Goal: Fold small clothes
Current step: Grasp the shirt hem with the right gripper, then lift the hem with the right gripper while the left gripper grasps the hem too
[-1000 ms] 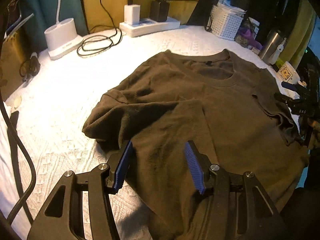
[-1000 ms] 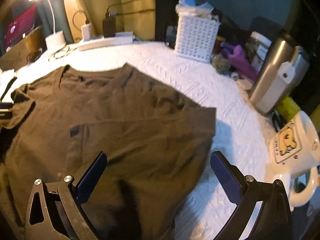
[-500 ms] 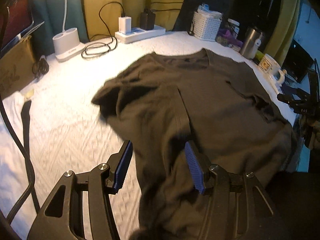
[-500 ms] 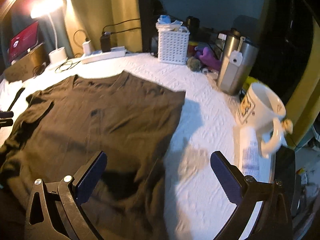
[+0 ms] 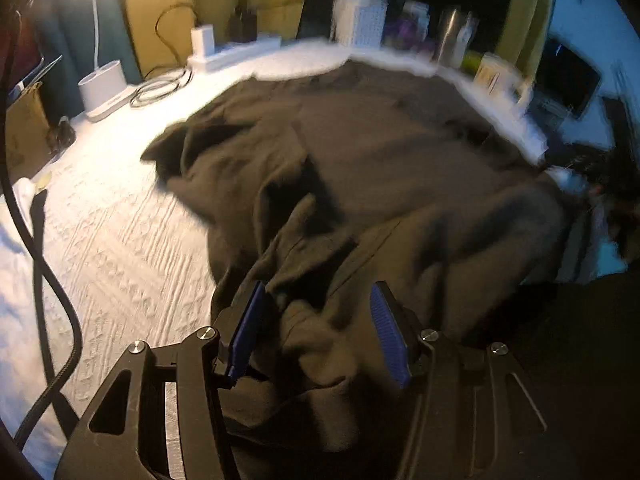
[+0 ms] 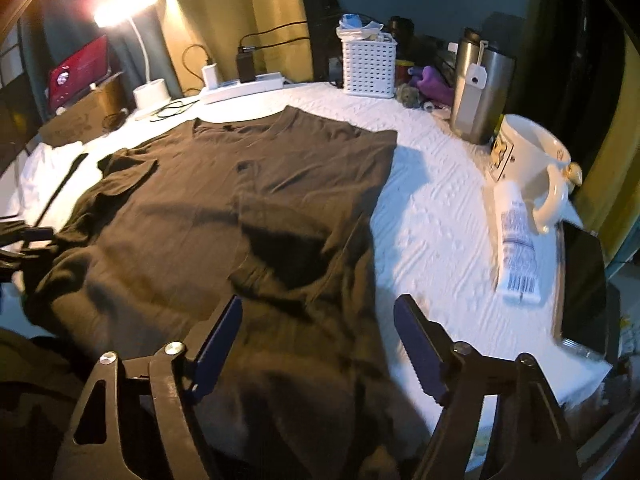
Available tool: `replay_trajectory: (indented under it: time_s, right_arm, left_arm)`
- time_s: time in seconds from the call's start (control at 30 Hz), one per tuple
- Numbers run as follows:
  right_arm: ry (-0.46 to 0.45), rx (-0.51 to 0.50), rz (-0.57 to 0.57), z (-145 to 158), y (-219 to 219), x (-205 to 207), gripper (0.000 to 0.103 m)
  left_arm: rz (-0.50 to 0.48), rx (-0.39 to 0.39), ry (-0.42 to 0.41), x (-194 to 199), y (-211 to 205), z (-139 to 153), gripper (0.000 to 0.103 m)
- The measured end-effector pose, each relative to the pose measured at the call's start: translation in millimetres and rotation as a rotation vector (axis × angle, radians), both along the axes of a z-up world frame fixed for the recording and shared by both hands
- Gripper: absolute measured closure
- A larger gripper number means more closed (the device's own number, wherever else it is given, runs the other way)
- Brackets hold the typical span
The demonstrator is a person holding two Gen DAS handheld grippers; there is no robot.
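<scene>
A dark brown T-shirt (image 6: 240, 200) lies spread on the white textured table cover (image 6: 432, 220), collar at the far side. Its left sleeve is folded inward, and its near part (image 5: 380, 152) is rumpled. My left gripper (image 5: 318, 328) hovers over the shirt's near left part. Bunched fabric rises between its blue pads (image 5: 248, 324), which stand apart and do not pinch it. My right gripper (image 6: 318, 340) is over the shirt's near right edge. Its jaws are closing with cloth below them, and the pads (image 6: 416, 344) are still clear of the fabric.
Along the back stand a lit lamp (image 6: 150, 92), a power strip (image 6: 244, 88) with chargers, a white basket (image 6: 368, 68) and a steel flask (image 6: 480, 92). At the right edge are a mug (image 6: 528, 160), a white tube (image 6: 516, 240) and a dark slab (image 6: 584, 280). A black cable (image 5: 40, 240) hangs at left.
Both grippers have drawn back toward the shirt's near end, so more of the table shows. The right jaws have narrowed. The fabric near the left gripper is more bunched.
</scene>
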State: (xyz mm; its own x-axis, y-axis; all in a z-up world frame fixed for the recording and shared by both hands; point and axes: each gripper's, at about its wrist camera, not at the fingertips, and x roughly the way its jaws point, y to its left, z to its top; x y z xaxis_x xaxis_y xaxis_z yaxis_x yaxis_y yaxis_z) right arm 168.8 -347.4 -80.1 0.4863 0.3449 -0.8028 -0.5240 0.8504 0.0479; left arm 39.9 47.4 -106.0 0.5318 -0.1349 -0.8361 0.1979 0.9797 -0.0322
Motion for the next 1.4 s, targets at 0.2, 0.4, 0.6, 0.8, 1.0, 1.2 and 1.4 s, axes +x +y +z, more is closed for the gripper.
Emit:
replay_trajectory:
  time_s: [0.2, 0.4, 0.6, 0.8, 1.0, 1.2, 1.4]
  right_arm:
    - [0.048, 0.053, 0.021, -13, -6, -16, 0.049]
    - [0.044, 0.067, 0.045, -10, -4, -20, 0.052]
    - [0.088, 0.008, 0.052, -29, -1, -29, 0.053]
    - [0.056, -0.007, 0.114, -16, 9, -35, 0.079]
    - [-0.14, 0.031, 0.121, 49, 18, -28, 0.079]
    - [-0.32, 0.022, 0.118, 87, 42, -18, 0.079]
    - [-0.267, -0.032, 0.13, 64, 42, -18, 0.079]
  left_arm:
    - [0.017, 0.028, -0.039, -2, 1, 0, 0.049]
    - [-0.014, 0.07, -0.105, 8, -5, 11, 0.049]
    - [-0.049, 0.153, -0.06, 14, -14, -13, 0.057]
    - [-0.039, 0.18, -0.111, -3, -16, 9, 0.1]
    - [0.022, 0.135, -0.233, -10, 1, 50, 0.101]
    - [0.066, 0.111, -0.228, 2, 14, 52, 0.099]
    - [0.038, 0.031, -0.173, -3, 5, 45, 0.055]
